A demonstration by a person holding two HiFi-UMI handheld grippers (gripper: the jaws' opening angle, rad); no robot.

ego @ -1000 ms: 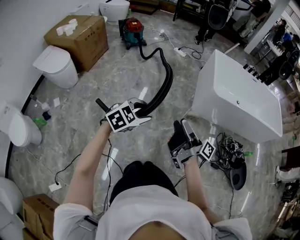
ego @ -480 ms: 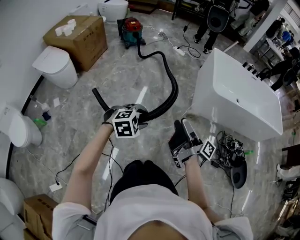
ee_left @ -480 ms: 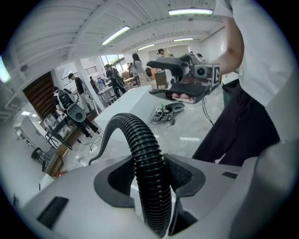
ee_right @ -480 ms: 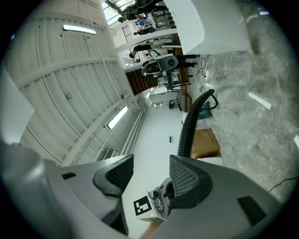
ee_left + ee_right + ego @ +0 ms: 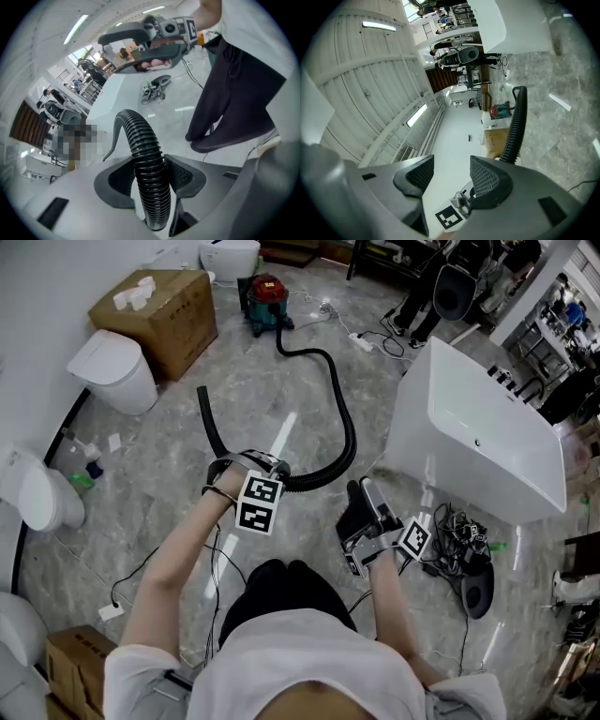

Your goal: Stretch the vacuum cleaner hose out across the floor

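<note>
The black ribbed vacuum hose (image 5: 349,423) ran from the red and teal canister vacuum (image 5: 266,298) at the far end of the grey marble floor (image 5: 253,390). It swung out in a wide bow beside the white bathtub (image 5: 469,427), then curled back toward me. The left gripper (image 5: 246,465) had it: in the left gripper view the hose (image 5: 149,164) stood between the dark textured fingers (image 5: 185,174), which were closed against its ribs on both sides. A short free end stuck out past the grip, angled toward the brown cardboard box (image 5: 159,315). The right gripper (image 5: 361,507) hung lower near my side, its fingers (image 5: 485,180) parted with nothing between them. It only looked across at the hose (image 5: 515,126) from a distance.

I judged the stretch to be partway done, since the hose was in hand but bowed rather than straight. The next move called for drawing the gripped section away from the canister until the bend opened out. After that, the hose needed lowering so the length lay flat along the floor. The canister might have rolled if I had pulled too hard.
</note>
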